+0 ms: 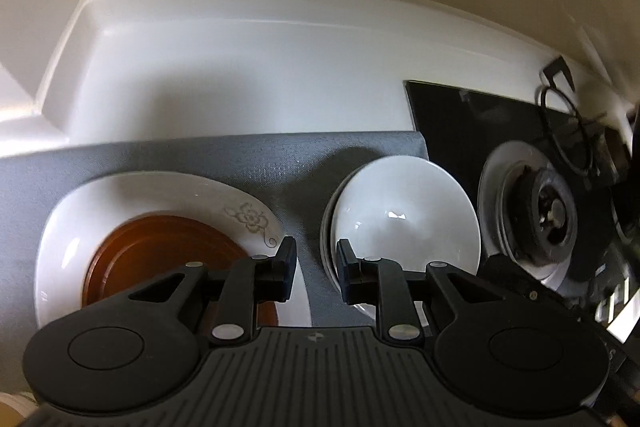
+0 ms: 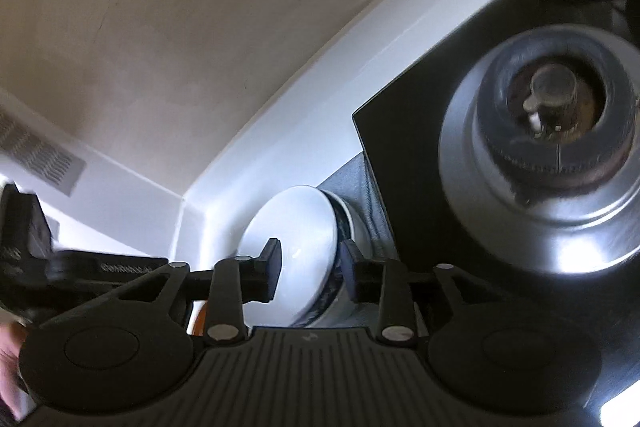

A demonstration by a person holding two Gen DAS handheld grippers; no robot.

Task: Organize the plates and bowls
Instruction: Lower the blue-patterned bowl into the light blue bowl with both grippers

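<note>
In the left wrist view a white plate with a flower print lies on a grey mat and carries a brown plate. To its right stands a stack of white bowls. My left gripper hovers over the strip of mat between plate and bowls, jaws a little apart with nothing in them. In the right wrist view the bowl stack appears tilted, a white bowl nested in a blue-patterned bowl. My right gripper straddles their rim, open, pads not pressing.
A black glass hob with a gas burner and its silver ring lies right of the mat. White counter and beige wall sit behind. A person's hand and the other gripper's body show at the left.
</note>
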